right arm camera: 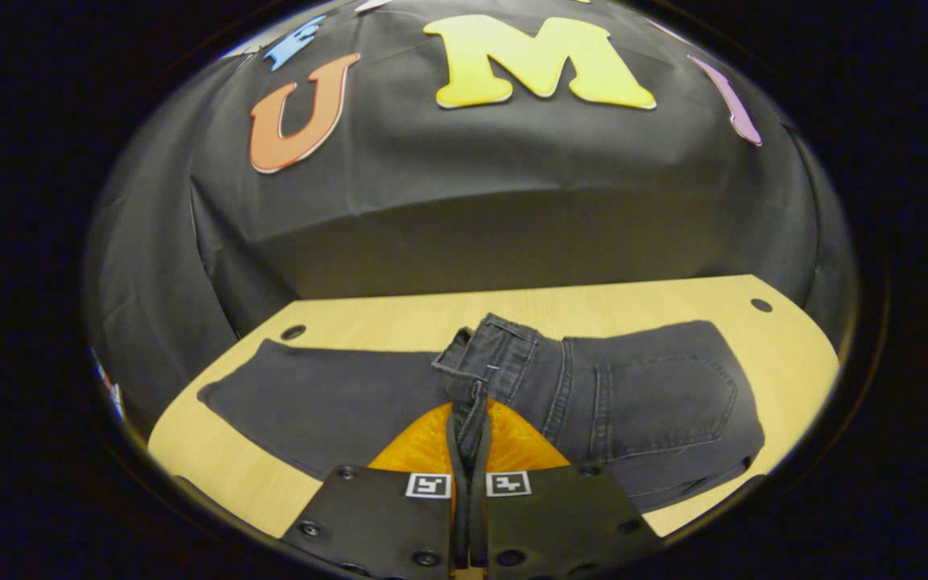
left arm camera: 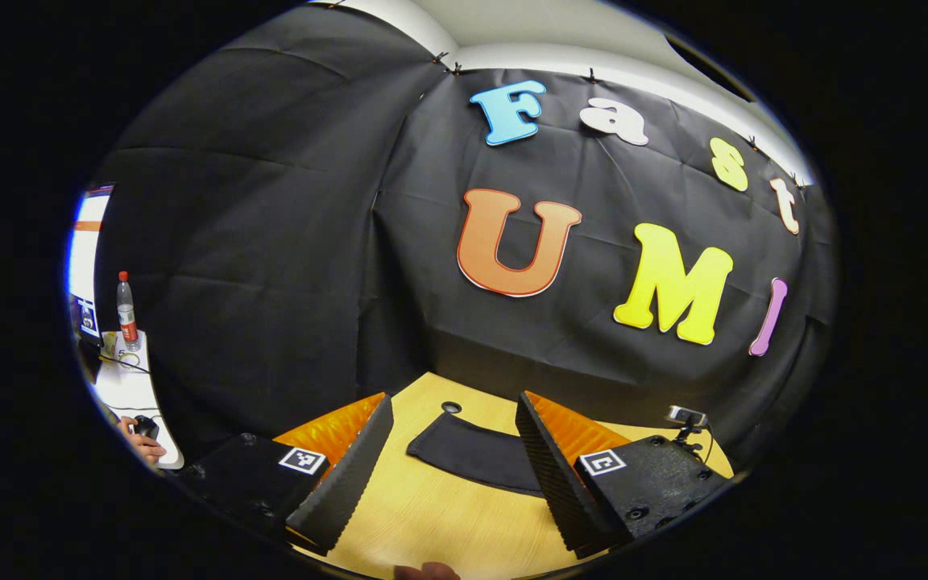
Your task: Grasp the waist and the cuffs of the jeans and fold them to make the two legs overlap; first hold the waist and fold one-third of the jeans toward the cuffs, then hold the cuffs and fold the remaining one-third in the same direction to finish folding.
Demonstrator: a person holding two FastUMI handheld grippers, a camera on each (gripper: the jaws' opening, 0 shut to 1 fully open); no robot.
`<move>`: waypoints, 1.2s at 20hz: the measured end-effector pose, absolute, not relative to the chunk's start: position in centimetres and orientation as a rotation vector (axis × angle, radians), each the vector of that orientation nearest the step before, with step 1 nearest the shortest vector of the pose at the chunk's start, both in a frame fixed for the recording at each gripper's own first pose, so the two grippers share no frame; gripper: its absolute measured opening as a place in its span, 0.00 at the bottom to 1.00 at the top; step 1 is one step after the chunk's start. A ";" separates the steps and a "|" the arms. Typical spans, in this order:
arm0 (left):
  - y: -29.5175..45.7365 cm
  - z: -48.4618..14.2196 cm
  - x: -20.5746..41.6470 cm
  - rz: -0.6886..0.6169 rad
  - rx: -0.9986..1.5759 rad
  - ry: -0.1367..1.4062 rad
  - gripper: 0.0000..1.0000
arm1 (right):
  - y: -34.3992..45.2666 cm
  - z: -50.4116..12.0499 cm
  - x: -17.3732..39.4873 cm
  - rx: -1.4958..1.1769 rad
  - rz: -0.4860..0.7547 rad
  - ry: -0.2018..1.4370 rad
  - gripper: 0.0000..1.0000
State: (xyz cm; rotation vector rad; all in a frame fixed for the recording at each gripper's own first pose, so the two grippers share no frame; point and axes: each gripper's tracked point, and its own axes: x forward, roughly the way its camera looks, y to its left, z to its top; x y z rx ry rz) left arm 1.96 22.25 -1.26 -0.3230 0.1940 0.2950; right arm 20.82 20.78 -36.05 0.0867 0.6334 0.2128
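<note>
Dark grey jeans (right arm camera: 641, 395) lie on the wooden table (right arm camera: 399, 314), the waist part folded over toward the legs. My right gripper (right arm camera: 468, 411) is shut on the waistband's edge (right arm camera: 464, 362), holding it lifted above the leg cloth (right arm camera: 319, 403). In the left gripper view the cuff end of the jeans (left arm camera: 472, 451) lies flat on the table (left arm camera: 432, 515). My left gripper (left arm camera: 452, 459) hangs open above it, fingers wide apart on either side, nothing between them.
A small camera on a stand (left arm camera: 685, 419) sits at the table's right edge. Round holes (right arm camera: 760, 305) mark the table corners. A side desk (left arm camera: 130, 387) at far left bears a bottle (left arm camera: 126, 310), and a person's hand (left arm camera: 146, 443) rests on a mouse there.
</note>
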 end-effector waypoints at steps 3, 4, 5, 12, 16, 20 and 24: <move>22.4 -1.4 1.9 0.297 -0.330 0.197 0.99 | 21.3 -37.4 20.7 0.062 0.222 0.628 0.00; 22.4 -1.4 1.9 0.298 -0.331 0.199 0.99 | 21.4 -37.7 20.7 0.064 0.227 0.632 0.04; 22.4 -1.4 2.0 0.297 -0.335 0.202 0.99 | 21.4 -37.7 20.2 0.067 0.235 0.639 0.09; 22.7 -1.8 2.6 0.303 -0.335 0.213 0.99 | 23.1 -36.8 19.7 0.133 0.334 0.655 0.39; 22.7 -4.8 3.8 0.306 -0.412 0.276 0.98 | 24.1 -34.1 19.0 0.085 0.380 0.609 0.88; 22.8 -10.3 6.1 0.320 -0.587 0.363 0.99 | 21.3 -27.5 20.0 0.092 0.411 0.495 0.88; 23.1 -16.7 9.2 0.352 -0.669 0.444 0.99 | 14.9 -21.2 21.6 0.075 0.376 0.395 0.84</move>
